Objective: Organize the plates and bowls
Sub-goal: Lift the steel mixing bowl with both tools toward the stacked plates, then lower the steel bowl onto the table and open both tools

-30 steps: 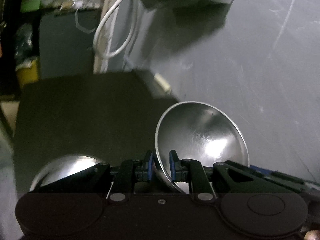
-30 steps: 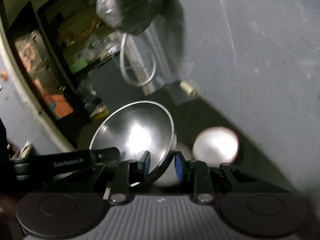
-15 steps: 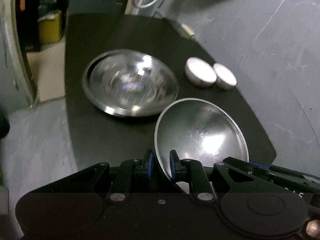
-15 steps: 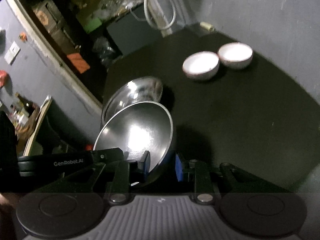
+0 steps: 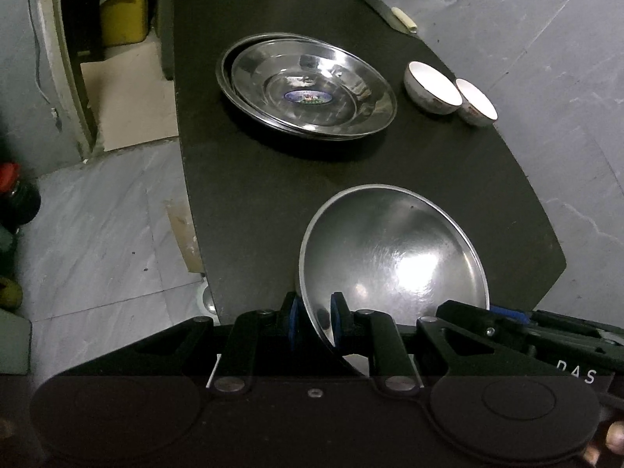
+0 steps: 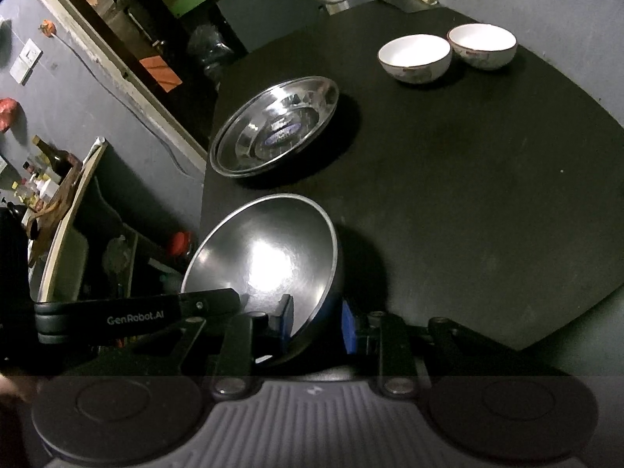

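A steel bowl (image 5: pixel 394 257) is held by its rim on both sides above the near end of the black table (image 5: pixel 273 187). My left gripper (image 5: pixel 315 321) is shut on its left rim. My right gripper (image 6: pixel 318 321) is shut on its right rim; the bowl shows there too (image 6: pixel 265 257). Stacked steel plates (image 5: pixel 308 85) lie at the far left of the table, also in the right wrist view (image 6: pixel 275 124). Two white ceramic bowls (image 5: pixel 431 87) (image 5: pixel 475 103) stand side by side at the far right, also in the right wrist view (image 6: pixel 415 58) (image 6: pixel 483 45).
The table's left edge drops to a grey tiled floor (image 5: pixel 97 214). A yellow box (image 5: pixel 124 19) and a doorway are at the far left. A grey wall (image 5: pixel 546 58) runs along the table's right side. A shelf with bottles (image 6: pixel 43 179) stands at the left.
Both grippers tilted down with the steel bowl, from facing the wall to facing the table. The plates and white bowls have come fully into view.
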Demonstrator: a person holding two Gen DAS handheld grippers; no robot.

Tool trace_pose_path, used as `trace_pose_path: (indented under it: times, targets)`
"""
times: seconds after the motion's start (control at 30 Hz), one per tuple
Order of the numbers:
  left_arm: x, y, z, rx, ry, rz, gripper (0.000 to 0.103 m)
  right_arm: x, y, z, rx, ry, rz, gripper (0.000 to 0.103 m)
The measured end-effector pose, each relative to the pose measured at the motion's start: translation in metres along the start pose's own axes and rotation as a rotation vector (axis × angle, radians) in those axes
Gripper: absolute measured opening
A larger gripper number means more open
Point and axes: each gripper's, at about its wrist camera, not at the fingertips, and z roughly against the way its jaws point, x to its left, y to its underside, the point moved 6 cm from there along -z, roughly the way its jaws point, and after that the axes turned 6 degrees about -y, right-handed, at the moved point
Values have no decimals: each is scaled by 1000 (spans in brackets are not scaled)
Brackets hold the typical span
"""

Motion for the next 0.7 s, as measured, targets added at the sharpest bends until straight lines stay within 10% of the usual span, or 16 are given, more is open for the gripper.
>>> trace_pose_path:
  times: [0.37,0.7]
  targets:
    - [-3,-3,-1,-9,-32,-12,22,-5,-3,-2,-8,2,17,34]
    - [9,-39,34,-164,-163,-30,76,-18,-27,17,-113,33,27,62]
